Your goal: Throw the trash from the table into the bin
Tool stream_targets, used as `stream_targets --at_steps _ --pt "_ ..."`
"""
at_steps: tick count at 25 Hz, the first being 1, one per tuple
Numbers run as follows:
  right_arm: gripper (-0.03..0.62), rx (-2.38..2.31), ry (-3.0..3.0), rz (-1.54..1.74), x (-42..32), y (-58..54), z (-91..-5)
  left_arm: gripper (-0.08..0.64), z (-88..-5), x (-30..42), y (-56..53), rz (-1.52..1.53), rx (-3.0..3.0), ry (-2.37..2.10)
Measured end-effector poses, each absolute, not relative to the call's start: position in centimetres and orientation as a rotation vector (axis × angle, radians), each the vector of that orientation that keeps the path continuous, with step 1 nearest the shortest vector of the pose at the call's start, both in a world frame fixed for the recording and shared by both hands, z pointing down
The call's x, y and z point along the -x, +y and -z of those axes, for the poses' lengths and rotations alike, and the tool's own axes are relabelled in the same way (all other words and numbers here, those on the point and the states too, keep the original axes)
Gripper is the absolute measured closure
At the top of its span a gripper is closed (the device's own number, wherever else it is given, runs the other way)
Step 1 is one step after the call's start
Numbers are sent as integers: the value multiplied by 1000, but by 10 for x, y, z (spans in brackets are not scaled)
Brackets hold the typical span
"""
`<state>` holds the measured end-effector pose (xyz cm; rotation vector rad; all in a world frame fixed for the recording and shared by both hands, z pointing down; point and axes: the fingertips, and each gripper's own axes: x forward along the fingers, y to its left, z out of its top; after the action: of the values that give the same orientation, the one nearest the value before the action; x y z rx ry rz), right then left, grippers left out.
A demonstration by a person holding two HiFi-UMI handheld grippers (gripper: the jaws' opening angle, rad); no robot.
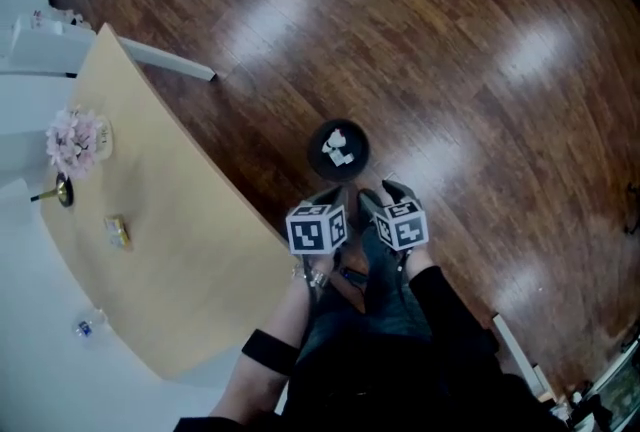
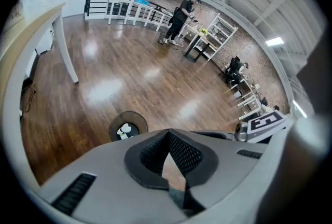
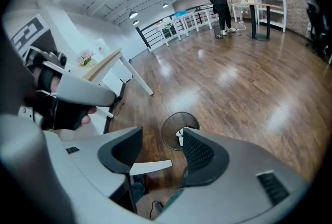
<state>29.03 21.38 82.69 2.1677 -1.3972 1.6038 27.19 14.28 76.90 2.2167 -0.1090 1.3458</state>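
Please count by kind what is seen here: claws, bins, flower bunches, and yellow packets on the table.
claws: 2 (left claw, right claw)
bin: 1
flower bunch: 1
yellow packet: 1
Total: 5

One bin (image 1: pixel 313 152) is standing on the floor, and roughly three white scraps (image 1: pixel 336 140) are lying in it. One table (image 1: pixel 190 260) is filling the eight o'clock side of the head view. Three small things are sitting on it: one bunch of pink flowers (image 1: pixel 75 140) at nine o'clock, one dark round object (image 1: pixel 63 190) just beside it, and one yellowish item (image 1: pixel 118 231). Two grippers are showing, the left gripper (image 1: pixel 328 197) at six o'clock from the bin and the right gripper (image 1: pixel 385 192) at five o'clock. One person (image 2: pixel 182 13) is standing far off.
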Motion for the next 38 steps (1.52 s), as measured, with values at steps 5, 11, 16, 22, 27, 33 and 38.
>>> stream_targets --at_steps 5,11,16,22,27,33,38 --pt "339 -2226 -1421 -1513 -287 226 -761 555 -731 -252 150 -1374 -2277 -96" --pt "339 -2205 -1479 -1437 -271 225 -702 555 -680 -222 153 -1317 -2320 -71" --pt "339 -2174 -1539 -1373 -263 208 -680 555 -651 -207 143 -1255 -2353 -126" --pt "339 -2117 -1634 -1296 -236 171 -647 555 -621 -164 119 -1190 -2387 -162" --pt "339 -2010 -1752 -1217 -200 122 -625 554 -601 -112 68 -1116 -2366 -330" --pt "339 -1835 -1888 -1126 -123 52 -602 555 -587 -32 6 -1038 -2309 -513" --pt "339 -1682 -1975 -1026 -63 4 -589 555 -580 29 -34 -938 -2257 -642"
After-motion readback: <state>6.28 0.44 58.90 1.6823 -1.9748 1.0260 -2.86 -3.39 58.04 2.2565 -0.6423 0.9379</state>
